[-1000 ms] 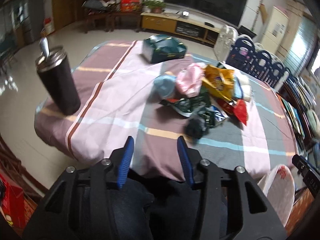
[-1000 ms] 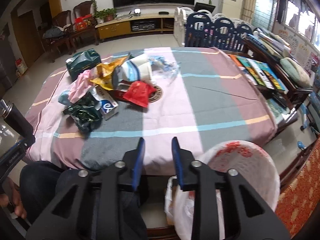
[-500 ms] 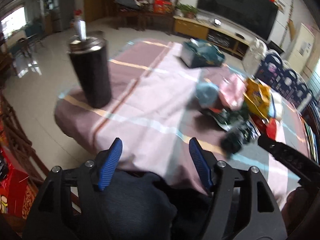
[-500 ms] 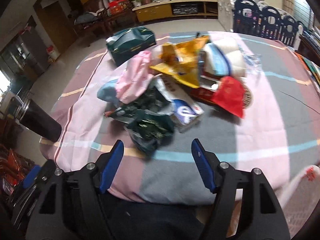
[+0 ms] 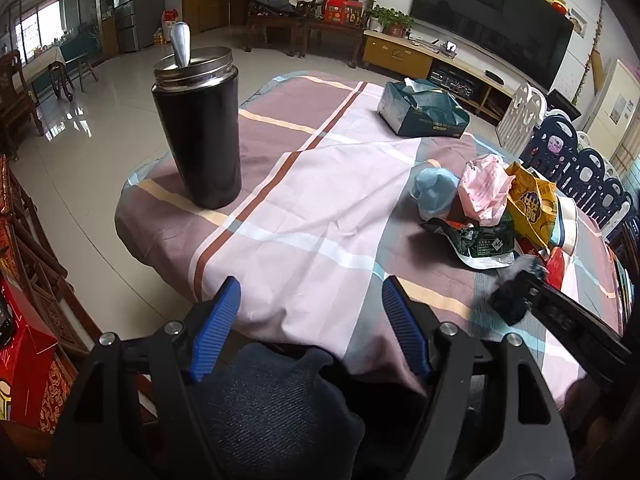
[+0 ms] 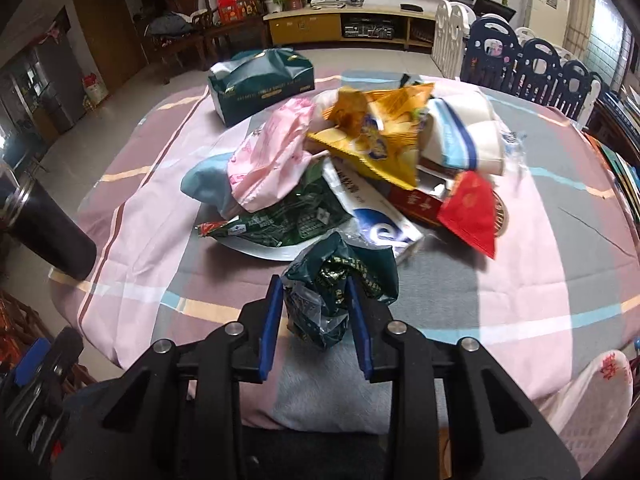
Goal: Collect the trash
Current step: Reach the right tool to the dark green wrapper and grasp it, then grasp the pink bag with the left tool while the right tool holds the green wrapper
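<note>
A pile of trash lies on the striped tablecloth (image 6: 500,280): a pink bag (image 6: 272,156), a yellow chip bag (image 6: 376,136), a red packet (image 6: 470,208), a green wrapper (image 6: 280,220) and paper cups (image 6: 464,136). My right gripper (image 6: 316,288) is shut on a crumpled dark green wrapper (image 6: 340,284) at the pile's near edge. My left gripper (image 5: 310,296) is open and empty over the table's near left edge; the pile (image 5: 488,208) lies to its right, with the right gripper on the crumpled wrapper (image 5: 510,300).
A tall black steel cup (image 5: 198,136) with a spoon stands at the table's left corner. A green tissue pack (image 6: 260,82) lies at the far side. A white bin with a bag (image 6: 592,392) stands at the lower right, below the table edge.
My right gripper moved forward to the pile and closed on the crumpled dark green wrapper. My left gripper opened wider and swung left toward the black cup.
</note>
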Tool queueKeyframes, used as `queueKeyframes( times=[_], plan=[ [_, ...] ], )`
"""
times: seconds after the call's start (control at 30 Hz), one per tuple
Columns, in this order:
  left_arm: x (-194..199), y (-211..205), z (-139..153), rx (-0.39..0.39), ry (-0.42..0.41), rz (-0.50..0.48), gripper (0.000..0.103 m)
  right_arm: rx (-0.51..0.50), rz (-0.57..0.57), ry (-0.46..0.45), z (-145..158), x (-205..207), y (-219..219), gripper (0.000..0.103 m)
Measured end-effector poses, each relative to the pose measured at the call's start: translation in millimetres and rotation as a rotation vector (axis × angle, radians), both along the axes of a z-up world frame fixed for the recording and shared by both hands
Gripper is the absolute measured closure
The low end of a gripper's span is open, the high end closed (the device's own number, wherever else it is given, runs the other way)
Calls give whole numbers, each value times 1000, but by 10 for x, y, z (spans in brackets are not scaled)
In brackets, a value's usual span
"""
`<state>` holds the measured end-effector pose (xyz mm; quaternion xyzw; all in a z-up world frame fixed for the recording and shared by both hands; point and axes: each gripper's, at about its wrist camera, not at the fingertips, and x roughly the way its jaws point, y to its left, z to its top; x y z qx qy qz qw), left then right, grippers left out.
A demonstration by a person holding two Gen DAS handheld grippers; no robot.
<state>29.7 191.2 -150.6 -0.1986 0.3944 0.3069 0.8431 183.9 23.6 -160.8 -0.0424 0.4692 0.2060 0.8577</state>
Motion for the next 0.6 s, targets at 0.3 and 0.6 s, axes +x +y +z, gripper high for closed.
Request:
queueKeyframes(
  times=[0.3,0.6],
  plan=[
    [274,97,-142,-157,-32,-61,29,56,-115,10,-33,-396,-486,70],
    [720,70,-66,-92,-79,-139,28,31,-123,5,-140,-516,-424,70]
  ],
)
